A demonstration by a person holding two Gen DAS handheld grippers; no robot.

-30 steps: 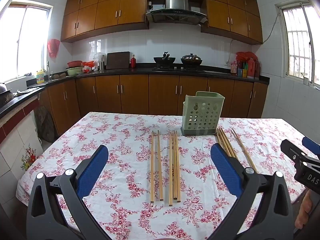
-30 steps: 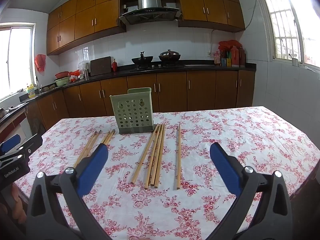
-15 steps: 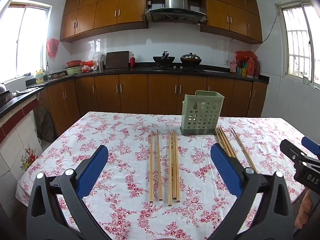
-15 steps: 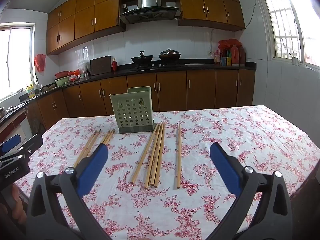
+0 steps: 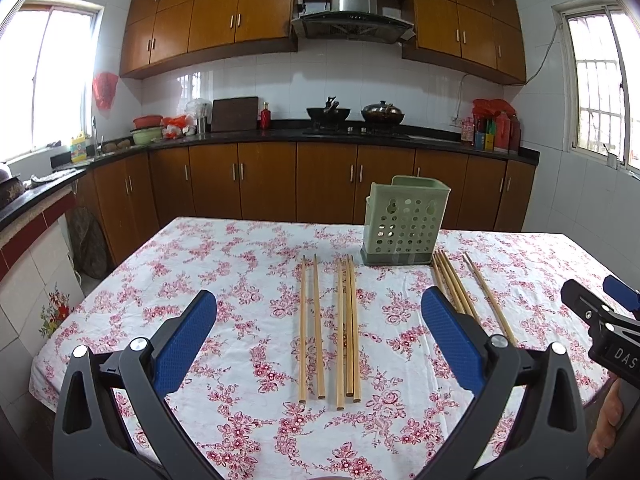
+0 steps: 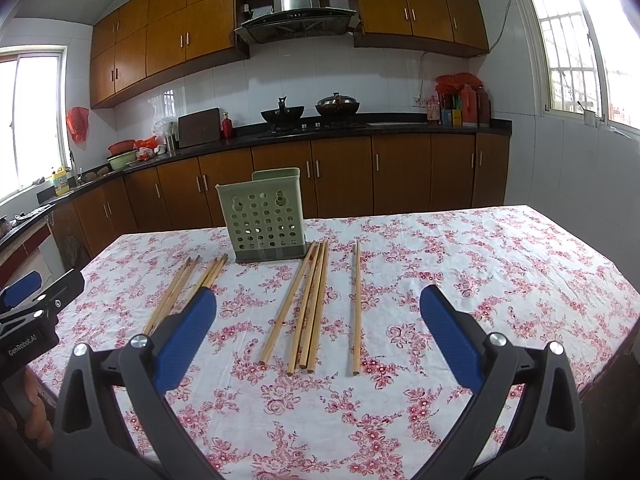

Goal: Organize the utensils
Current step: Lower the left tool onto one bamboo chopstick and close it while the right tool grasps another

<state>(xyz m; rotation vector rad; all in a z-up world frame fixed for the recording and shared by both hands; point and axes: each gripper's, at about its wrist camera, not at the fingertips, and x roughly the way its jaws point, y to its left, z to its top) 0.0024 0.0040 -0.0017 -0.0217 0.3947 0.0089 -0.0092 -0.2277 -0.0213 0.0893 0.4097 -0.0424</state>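
Both tongs, left tongs [image 5: 319, 322] and right tongs [image 6: 318, 320], gape wide above the chopsticks [image 5: 347, 324], holding and touching nothing.

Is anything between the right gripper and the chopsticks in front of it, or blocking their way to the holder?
Nothing visible. The right gripper is open above bare tablecloth, chopsticks straight ahead, and the green holder stands just beyond their far ends, its top unobstructed.

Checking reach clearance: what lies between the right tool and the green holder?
In the right wrist view, chopsticks on floral tablecloth lie between the open right tool and green holder.
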